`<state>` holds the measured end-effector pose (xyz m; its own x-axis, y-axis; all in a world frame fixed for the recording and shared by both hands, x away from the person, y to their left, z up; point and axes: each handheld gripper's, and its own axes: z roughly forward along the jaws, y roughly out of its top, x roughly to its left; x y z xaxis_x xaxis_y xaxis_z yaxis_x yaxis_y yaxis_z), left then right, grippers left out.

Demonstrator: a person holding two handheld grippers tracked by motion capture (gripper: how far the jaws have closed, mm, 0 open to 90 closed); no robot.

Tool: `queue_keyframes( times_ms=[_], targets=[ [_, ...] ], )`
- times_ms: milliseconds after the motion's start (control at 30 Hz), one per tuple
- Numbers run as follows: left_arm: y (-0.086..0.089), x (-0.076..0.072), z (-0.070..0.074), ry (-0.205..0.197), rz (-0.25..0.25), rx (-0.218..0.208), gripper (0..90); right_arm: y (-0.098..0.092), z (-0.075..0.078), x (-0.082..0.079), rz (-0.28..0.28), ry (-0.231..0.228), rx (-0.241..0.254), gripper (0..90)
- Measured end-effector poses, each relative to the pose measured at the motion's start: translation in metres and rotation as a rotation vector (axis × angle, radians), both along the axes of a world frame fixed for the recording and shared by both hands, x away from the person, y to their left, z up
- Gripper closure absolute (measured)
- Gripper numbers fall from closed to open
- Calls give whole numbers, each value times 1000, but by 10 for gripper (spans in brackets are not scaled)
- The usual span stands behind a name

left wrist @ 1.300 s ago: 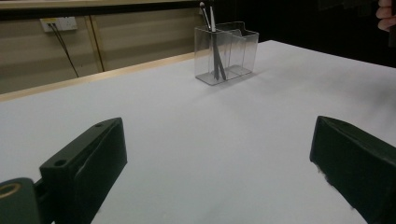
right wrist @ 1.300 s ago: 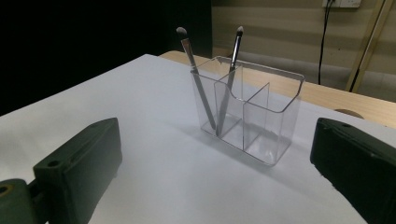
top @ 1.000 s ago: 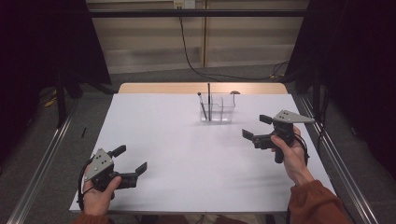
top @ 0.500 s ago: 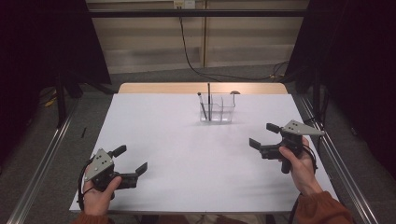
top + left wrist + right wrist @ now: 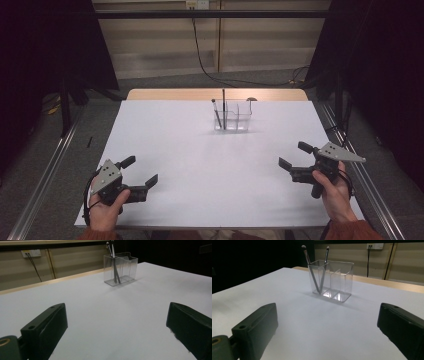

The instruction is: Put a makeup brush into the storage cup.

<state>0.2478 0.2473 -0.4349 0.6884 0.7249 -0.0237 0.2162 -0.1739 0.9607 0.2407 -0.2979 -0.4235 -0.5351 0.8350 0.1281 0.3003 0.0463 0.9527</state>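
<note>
Both jaws wide, holding nothing. Left gripper (image 5: 134, 175) and right gripper (image 5: 296, 159) sit low at near table (image 5: 165, 130) corners. Clear organizer (image 5: 235, 116) with two makeup brushes (image 5: 218, 113) stands far-centre, well ahead of both.

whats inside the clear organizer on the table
Two slim makeup brushes stand in one end compartment of the clear organizer, leaning apart with their tips above the rim. The other compartments look empty. The clear walls hide little, though glare blurs the floor.
</note>
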Motion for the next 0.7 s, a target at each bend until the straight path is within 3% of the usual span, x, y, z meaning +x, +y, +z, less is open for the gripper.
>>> queue_keyframes(
  times_ms=[400,700],
  targets=[
    [2,-1,0,2,-5,-18,28,-8,-9,-21,-34,-8,-23,25],
    [4,-5,0,4,6,-21,28,-16,-12,-35,-50,-4,-1,23]
  ],
)
